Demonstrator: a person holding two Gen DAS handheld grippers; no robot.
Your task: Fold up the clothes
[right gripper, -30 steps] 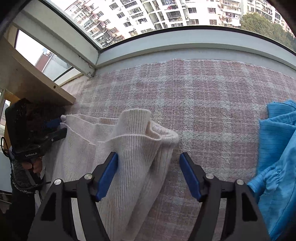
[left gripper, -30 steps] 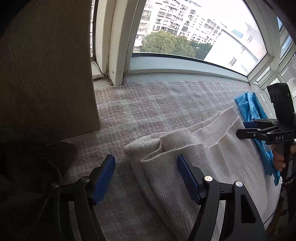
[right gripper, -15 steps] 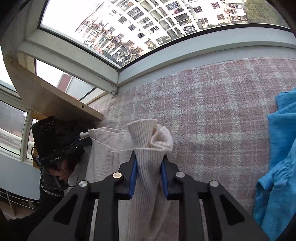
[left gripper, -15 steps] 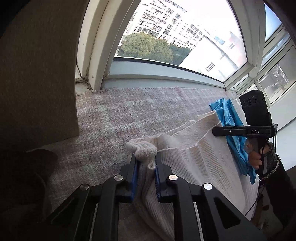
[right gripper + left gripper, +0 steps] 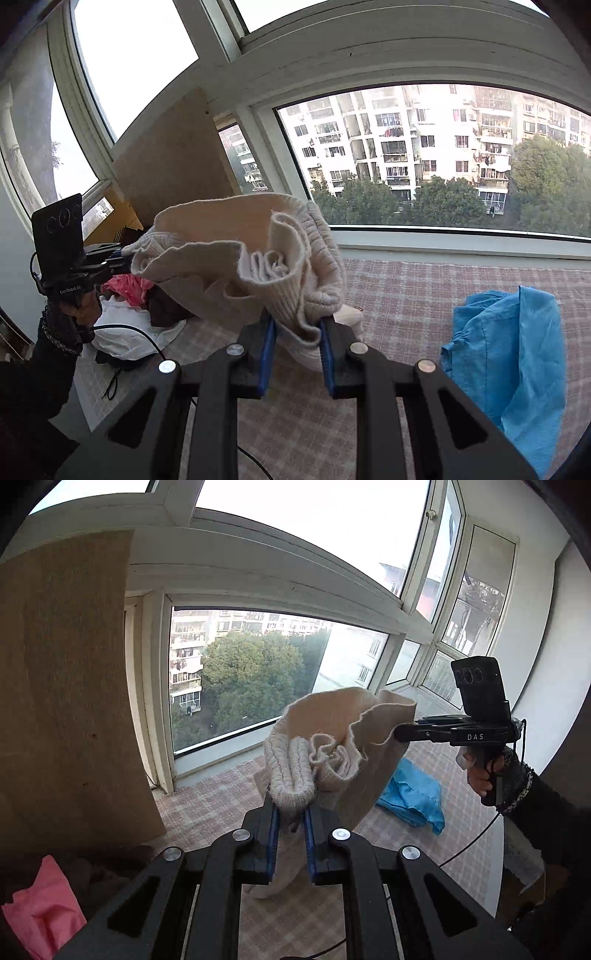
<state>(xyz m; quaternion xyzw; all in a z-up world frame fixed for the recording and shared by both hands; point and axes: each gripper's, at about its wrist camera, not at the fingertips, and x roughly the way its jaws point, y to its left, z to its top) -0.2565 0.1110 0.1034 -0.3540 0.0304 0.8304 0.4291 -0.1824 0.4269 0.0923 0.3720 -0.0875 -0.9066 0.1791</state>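
Left gripper (image 5: 290,843) and right gripper (image 5: 295,356) each clamp a bunched edge of the cream knit sweater (image 5: 255,254), held raised at frame centre above the plaid cloth (image 5: 399,291). Blue garment (image 5: 513,354) lies at lower right.

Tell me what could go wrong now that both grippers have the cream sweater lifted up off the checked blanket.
1. The cream sweater hangs bunched between the left gripper and right gripper; laid down like this, it would likely crease rather than spread flat.
2. Each gripper pinches only a thick edge, so the knit might slip out.
3. Its lower part trails near the blue garment on the checked blanket and could drag it.
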